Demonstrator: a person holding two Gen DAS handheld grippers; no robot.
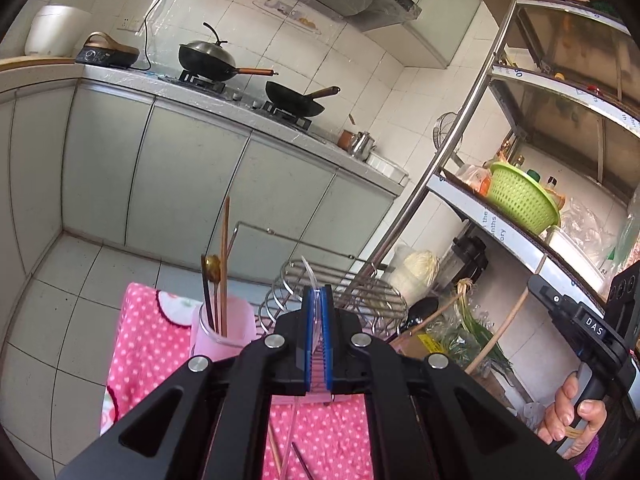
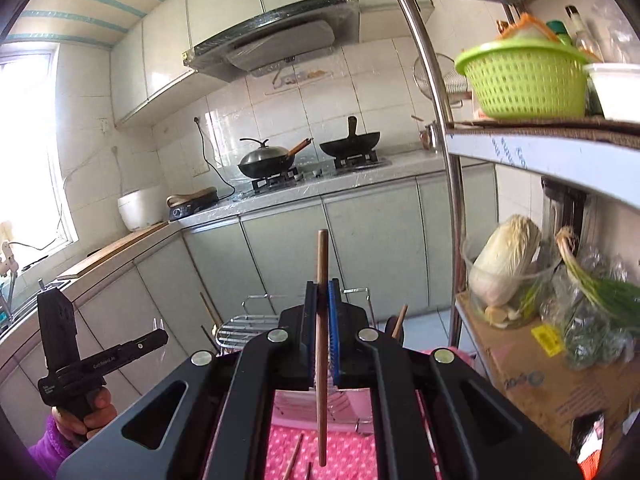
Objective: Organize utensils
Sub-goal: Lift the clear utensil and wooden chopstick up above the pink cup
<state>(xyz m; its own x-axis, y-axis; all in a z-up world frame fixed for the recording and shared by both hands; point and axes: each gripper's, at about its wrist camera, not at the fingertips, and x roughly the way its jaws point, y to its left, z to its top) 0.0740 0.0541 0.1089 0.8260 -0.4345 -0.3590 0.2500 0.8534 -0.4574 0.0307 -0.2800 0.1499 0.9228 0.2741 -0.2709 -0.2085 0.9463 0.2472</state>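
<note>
Left wrist view showed the left tongs [image 1: 317, 300] clamped on a clear utensil [image 1: 310, 276], the pink cup [image 1: 222, 328] near-left of them; right tongs [image 2: 322, 294] clamped an upright chopstick [image 2: 321, 344].

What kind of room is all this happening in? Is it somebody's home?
Most likely a home kitchen. Two woks sit on a gas stove beneath a range hood, a rice cooker stands on the counter, and a metal shelf holds a green basket and vegetables.

A home kitchen: woks [image 1: 206, 60] on a gas stove [image 2: 276, 180], range hood [image 2: 272, 44], tiled walls, rice cooker [image 2: 138, 210].
</note>
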